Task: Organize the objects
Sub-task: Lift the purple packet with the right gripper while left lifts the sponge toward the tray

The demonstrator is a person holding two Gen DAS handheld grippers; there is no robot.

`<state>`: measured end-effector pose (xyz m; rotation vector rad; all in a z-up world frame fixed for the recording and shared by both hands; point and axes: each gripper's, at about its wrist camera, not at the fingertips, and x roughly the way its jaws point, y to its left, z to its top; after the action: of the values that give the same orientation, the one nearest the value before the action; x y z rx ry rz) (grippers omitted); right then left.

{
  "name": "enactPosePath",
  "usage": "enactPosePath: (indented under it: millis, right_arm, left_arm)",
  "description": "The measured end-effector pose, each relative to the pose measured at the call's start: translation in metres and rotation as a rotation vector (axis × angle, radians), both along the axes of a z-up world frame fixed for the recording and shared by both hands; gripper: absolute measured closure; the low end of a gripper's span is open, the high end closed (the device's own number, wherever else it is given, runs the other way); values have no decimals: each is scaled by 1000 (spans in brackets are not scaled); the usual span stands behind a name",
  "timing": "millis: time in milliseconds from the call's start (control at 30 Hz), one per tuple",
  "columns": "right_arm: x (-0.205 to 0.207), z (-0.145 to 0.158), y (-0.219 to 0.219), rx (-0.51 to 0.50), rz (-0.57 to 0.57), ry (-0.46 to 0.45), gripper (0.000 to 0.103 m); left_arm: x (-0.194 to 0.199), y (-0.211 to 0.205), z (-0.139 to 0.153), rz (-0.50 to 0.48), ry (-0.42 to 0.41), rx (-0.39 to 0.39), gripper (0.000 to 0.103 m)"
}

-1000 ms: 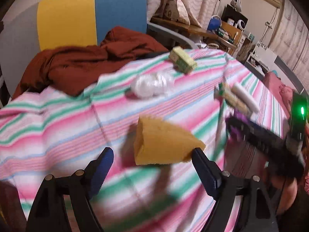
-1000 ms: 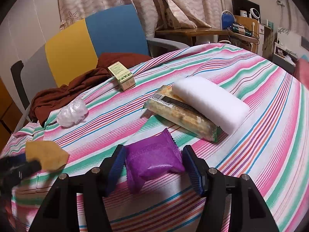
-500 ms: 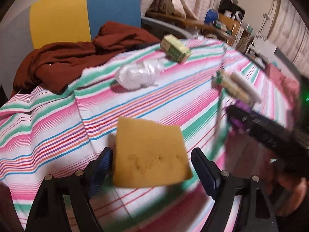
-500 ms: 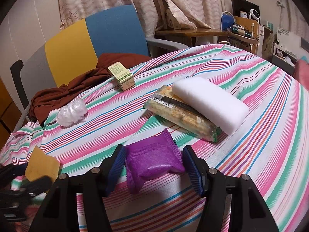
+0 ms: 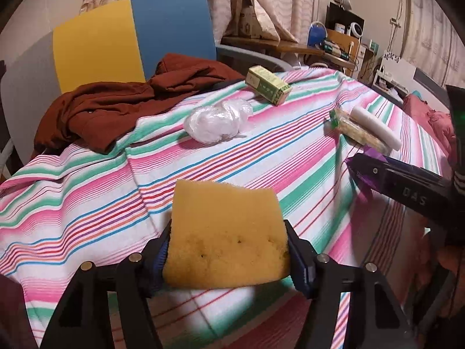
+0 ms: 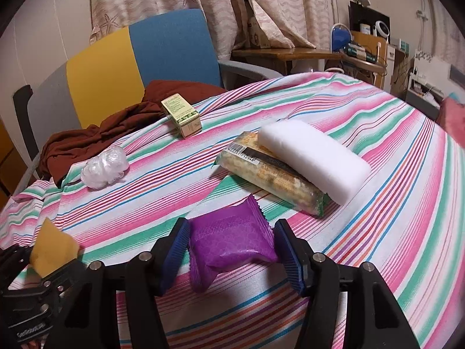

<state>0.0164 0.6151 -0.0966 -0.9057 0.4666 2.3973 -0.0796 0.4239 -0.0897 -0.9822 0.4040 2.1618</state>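
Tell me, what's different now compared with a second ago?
The left gripper has closed on the square yellow sponge: its jaws stood wide around the sponge, now they press both its sides. The right gripper keeps its jaws around the purple foil packet as before. The white foam block, snack bar pack, green carton and clear plastic bundle haven't moved.

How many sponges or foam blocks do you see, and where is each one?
2. The yellow sponge sits between the left gripper fingers. The white foam block lies on the striped tablecloth, resting partly on the snack packet. Others may be hidden.
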Motion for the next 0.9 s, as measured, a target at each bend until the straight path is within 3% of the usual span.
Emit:
enactPosePath:
  millis: [233, 567, 900]
  right_arm:
    - [3, 9, -12, 78, 3, 19, 50]
    - [9, 16, -27, 110, 27, 39, 52]
    - [32, 18, -53, 97, 36, 55, 52]
  left_arm:
    - [18, -29, 9, 31, 70, 43, 35]
    - [30, -65, 7, 80, 54, 51, 35]
    - [65, -64, 12, -25, 133, 40, 35]
